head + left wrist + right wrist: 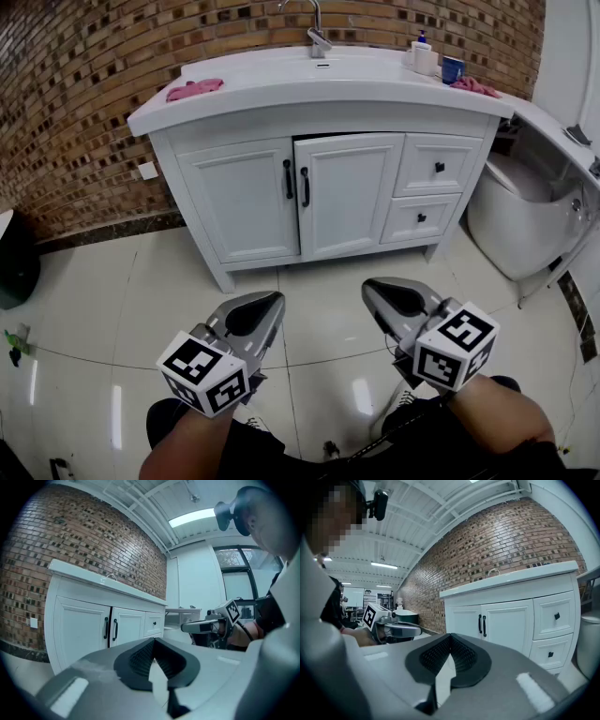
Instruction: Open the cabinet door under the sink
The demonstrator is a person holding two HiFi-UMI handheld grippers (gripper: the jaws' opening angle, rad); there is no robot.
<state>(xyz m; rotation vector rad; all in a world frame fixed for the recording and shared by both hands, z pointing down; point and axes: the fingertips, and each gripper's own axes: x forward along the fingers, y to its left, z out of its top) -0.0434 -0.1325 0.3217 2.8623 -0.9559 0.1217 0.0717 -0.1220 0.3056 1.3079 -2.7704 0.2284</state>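
The white sink cabinet [211, 262] stands against the brick wall, with two doors under the basin. The left door [246, 202] sits flush. The right door [349, 192] shows a dark gap along its top edge. Their black handles [288, 178] [305, 186] hang side by side at the middle seam, also seen as handles [106, 627] and handles [479, 624]. My left gripper [270, 302] and right gripper [373, 289] hover over the tiled floor, well short of the cabinet. Both are shut and empty, pointing nearly level at it.
Two small drawers [438, 167] [421, 217] sit right of the doors. A faucet [317, 33], a pink cloth [194, 89], a bottle [422, 56] and a blue cup [453, 68] are on the countertop. A white appliance [525, 211] stands at the right, a dark bin [17, 262] at the left.
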